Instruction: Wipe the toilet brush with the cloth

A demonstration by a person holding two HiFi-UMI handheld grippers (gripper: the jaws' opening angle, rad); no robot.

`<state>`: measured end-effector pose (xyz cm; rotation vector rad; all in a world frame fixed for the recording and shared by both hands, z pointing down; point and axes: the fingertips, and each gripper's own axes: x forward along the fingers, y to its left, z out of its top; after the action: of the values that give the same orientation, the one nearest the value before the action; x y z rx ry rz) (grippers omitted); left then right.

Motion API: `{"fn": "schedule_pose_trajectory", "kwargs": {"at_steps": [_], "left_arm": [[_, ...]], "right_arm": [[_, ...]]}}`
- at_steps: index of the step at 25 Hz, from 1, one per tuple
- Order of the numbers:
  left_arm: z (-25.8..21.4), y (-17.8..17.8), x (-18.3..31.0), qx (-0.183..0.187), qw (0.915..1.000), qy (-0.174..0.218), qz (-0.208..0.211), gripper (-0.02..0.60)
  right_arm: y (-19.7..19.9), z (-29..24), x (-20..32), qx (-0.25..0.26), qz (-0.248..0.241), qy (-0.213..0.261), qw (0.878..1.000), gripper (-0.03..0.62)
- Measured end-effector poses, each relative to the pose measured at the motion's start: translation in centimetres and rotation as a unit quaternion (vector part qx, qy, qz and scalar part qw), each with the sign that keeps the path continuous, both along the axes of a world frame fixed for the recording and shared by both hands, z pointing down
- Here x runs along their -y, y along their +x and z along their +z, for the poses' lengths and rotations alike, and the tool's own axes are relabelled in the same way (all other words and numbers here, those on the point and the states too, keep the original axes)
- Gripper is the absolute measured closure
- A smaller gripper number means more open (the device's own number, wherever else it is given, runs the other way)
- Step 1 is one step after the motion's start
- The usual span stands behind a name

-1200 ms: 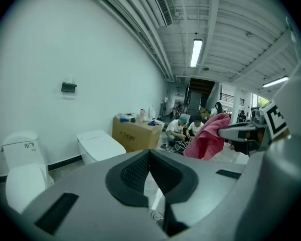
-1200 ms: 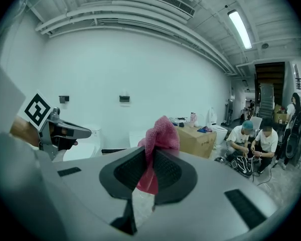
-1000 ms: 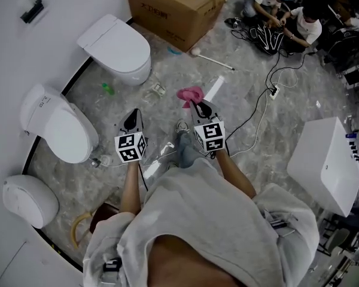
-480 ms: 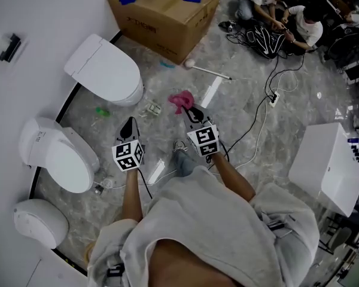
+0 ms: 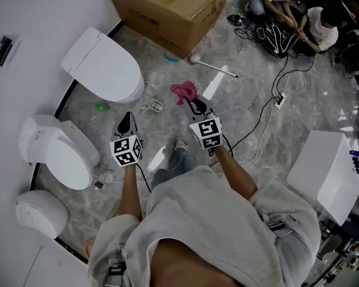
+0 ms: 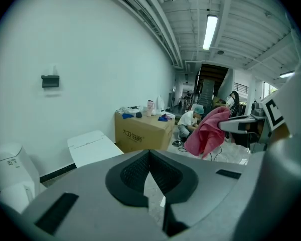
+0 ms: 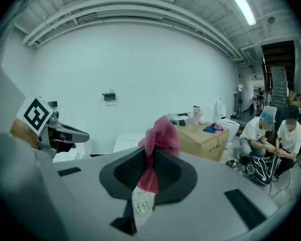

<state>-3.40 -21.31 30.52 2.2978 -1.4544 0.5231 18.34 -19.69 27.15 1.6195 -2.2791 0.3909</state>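
Two claws: left claw (image 6: 149,157) clenched empty, right claw (image 7: 149,160) clenched on pink cloth (image 7: 161,134), its white label (image 7: 140,205) unreadable.

Your head cam looks steeply down from above your shoulders at the grey marbled floor (image 5: 161,79); your torso fills the bottom of its frame. The left gripper (image 5: 127,119) cam sits low and faces level along its jaws toward the brown cardboard box (image 6: 143,132). The right gripper (image 5: 194,105) cam faces the white wall (image 7: 140,69). All three views share that box, and each gripper cam catches the other gripper at its edge.
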Motion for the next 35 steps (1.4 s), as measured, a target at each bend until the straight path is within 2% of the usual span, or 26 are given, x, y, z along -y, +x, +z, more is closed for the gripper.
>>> {"fn": "schedule_pose_trajectory", "kwargs": {"at_steps": [4,13,20,29,35], "left_arm": [[1.1,0.4,1.1,0.007,1.0000,-0.006,-0.001,0.561],[4.5,-0.6,1.9,0.010,0.9998,-0.018,-0.001,0.561],[7.4,-2.3,1.8,-0.005,0.9996,-0.027,0.006,0.561],[13.3,-5.8,0.2,-0.009,0.9991,-0.038,0.016,0.561],[18.1,-6.1,-0.2,-0.002,0.9985,-0.053,0.016,0.561]], "right_arm": [[0.8,0.9,1.7,0.000,0.002,-0.001,1.000,0.536],[-0.6,3.5,3.6,-0.001,0.002,-0.007,1.000,0.537],[-3.5,5.4,3.1,-0.013,0.000,-0.012,1.000,0.537],[-7.3,9.9,2.5,-0.017,0.015,-0.009,1.000,0.537],[-7.4,14.0,2.6,-0.007,0.015,-0.016,1.000,0.536]]}}
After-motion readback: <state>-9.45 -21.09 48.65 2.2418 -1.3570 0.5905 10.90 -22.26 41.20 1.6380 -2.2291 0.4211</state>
